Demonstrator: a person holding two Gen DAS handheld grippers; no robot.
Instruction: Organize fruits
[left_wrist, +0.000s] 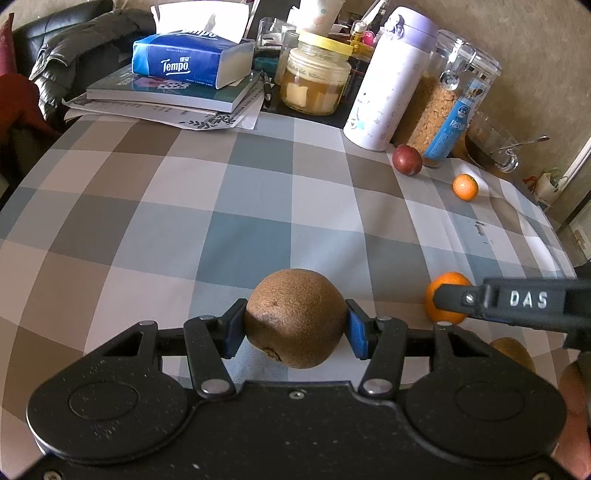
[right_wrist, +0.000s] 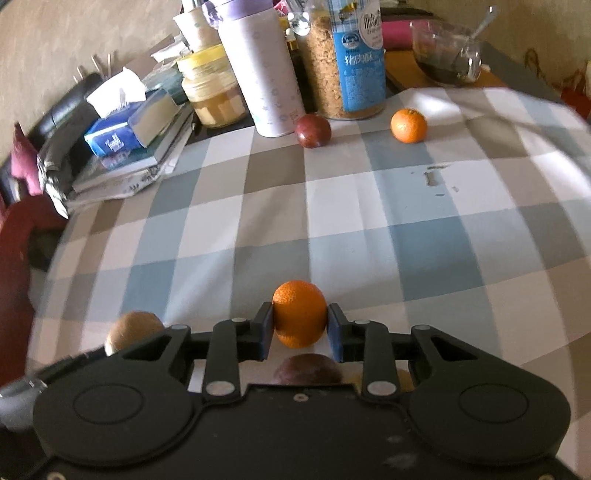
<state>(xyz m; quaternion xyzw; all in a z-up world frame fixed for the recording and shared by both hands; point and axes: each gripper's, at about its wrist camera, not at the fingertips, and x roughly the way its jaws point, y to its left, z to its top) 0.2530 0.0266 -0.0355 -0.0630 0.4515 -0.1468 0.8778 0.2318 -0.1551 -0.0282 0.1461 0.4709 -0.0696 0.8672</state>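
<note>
My left gripper (left_wrist: 295, 326) is shut on a brown kiwi (left_wrist: 295, 317), held just above the checked tablecloth (left_wrist: 184, 221). My right gripper (right_wrist: 300, 328) is shut on an orange mandarin (right_wrist: 300, 317); the same mandarin (left_wrist: 443, 301) shows at the right of the left wrist view, with the right gripper's black finger across it. The kiwi (right_wrist: 135, 330) appears low left in the right wrist view. A dark purple fruit (right_wrist: 308, 369) lies under the right gripper. Far back sit a dark red fruit (left_wrist: 407, 160) (right_wrist: 313, 130) and a second mandarin (left_wrist: 465, 187) (right_wrist: 408, 125).
The back of the table is crowded: a blue tissue pack (left_wrist: 192, 61) on books, a yellow-lidded jar (left_wrist: 314, 81), a white and purple flask (left_wrist: 391, 77), a cereal canister (left_wrist: 447, 107), a glass bowl with a spoon (right_wrist: 447, 51). Another brownish fruit (left_wrist: 511, 350) lies at the right.
</note>
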